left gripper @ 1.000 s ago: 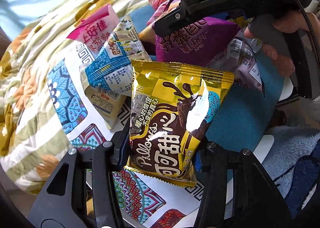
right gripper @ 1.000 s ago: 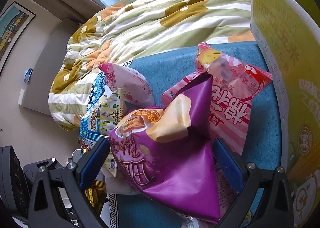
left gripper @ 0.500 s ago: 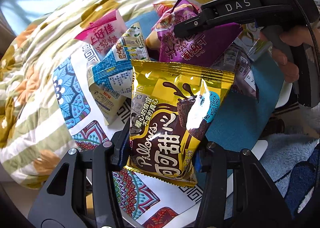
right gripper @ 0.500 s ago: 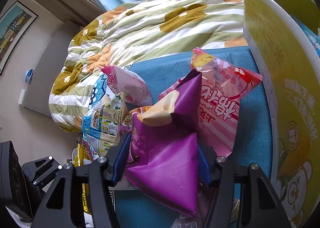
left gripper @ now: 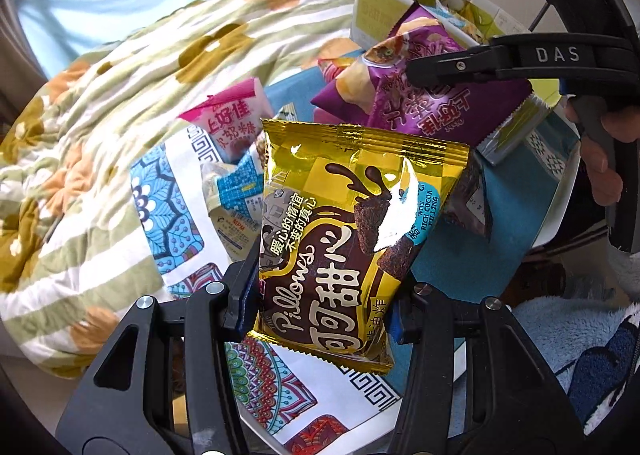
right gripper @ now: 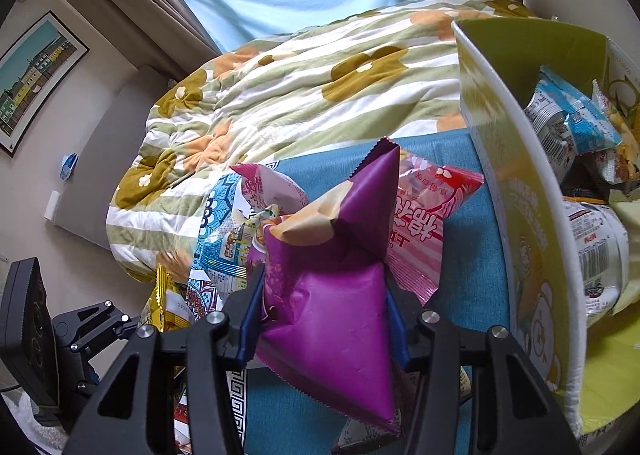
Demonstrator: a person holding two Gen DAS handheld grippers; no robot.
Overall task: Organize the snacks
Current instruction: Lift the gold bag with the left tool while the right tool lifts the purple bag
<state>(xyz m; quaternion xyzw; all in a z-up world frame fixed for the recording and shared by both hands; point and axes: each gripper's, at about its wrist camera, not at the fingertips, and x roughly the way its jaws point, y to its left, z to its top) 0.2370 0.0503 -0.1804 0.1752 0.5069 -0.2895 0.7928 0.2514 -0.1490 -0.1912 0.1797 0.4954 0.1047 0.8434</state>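
Right claw (right gripper: pixel 324 319) newly closing on purple chip bag (right gripper: pixel 332 319), lifted toward yellow snack box (right gripper: pixel 516 215); left claw (left gripper: pixel 324 295) clamped on gold Pillows packet (left gripper: pixel 344 239)

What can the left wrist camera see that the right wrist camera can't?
Only the left wrist view shows the printed front of the gold packet in the left gripper, and the person's hand on the other tool.

Only the right wrist view shows inside the yellow-green box, where snack packets already lie, and the framed picture on the wall.

Both show the purple bag in the right gripper, whose jaws are closing on it, and the flowered quilt.
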